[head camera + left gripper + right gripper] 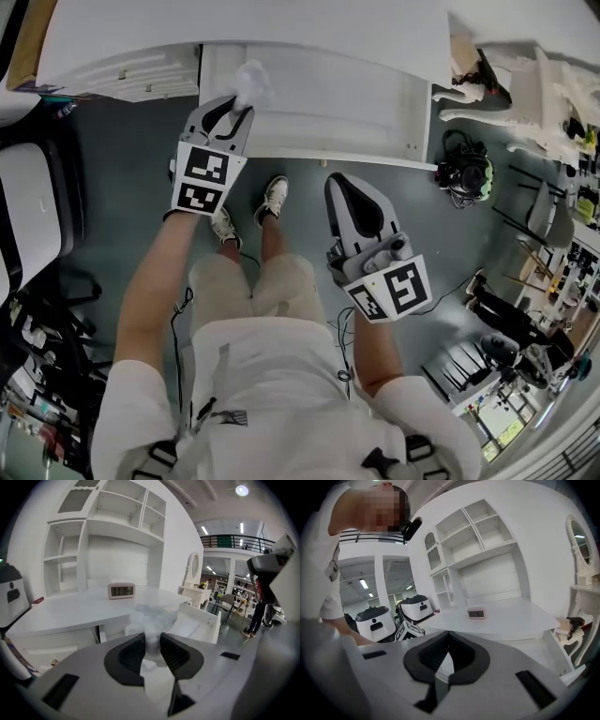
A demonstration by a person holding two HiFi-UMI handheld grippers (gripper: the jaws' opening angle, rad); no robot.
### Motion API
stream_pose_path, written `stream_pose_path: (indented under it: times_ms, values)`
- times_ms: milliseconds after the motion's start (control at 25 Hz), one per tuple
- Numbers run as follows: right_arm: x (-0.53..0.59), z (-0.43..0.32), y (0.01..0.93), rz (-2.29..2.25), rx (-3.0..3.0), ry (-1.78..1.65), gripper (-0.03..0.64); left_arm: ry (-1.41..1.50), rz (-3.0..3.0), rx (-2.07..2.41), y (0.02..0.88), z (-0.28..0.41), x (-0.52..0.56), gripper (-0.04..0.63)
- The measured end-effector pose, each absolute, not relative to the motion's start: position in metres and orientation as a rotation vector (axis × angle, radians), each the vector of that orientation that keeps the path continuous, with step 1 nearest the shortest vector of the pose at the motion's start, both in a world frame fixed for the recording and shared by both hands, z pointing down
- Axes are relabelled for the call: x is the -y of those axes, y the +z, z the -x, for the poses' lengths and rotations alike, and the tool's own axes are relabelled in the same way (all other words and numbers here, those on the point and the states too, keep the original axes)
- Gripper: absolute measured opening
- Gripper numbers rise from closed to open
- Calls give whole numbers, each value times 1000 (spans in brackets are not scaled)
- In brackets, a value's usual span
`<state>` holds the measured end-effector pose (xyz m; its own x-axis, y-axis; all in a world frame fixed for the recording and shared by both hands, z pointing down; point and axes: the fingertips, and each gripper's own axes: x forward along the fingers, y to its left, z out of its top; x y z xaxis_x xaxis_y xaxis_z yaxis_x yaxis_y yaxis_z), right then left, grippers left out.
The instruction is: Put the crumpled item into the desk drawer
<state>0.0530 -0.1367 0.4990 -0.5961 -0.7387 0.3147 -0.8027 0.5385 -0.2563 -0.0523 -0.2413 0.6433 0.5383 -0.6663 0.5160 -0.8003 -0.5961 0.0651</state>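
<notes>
One wide grey floor under white desk with open shelving; white pull-out drawer open below desktop. Right gripper closed, empty, over floor near drawer front. Left gripper clenched on crumpled white paper wad at drawer's left end. Small pink clock on desktop.

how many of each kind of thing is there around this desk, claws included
claws: 2 (left claw, right claw)
crumpled item: 1, pinched in the left claw
clock: 1
open drawer: 1
desk: 1
total: 6
</notes>
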Motion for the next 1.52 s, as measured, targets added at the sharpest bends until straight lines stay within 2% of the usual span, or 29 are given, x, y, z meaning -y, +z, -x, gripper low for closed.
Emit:
stream_pose_path:
  times_ms: [360, 680, 1520]
  values:
    - [160, -37, 514, -1298, 2605, 566, 9, 721, -2486, 1201, 671, 54, 271, 106]
    - [169, -37, 525, -1318, 2597, 600, 9, 838, -2519, 1045, 684, 24, 283, 106]
    - [183, -62, 535, -1372, 2563, 645, 9, 1093, -2473, 926, 736, -10, 316, 107]
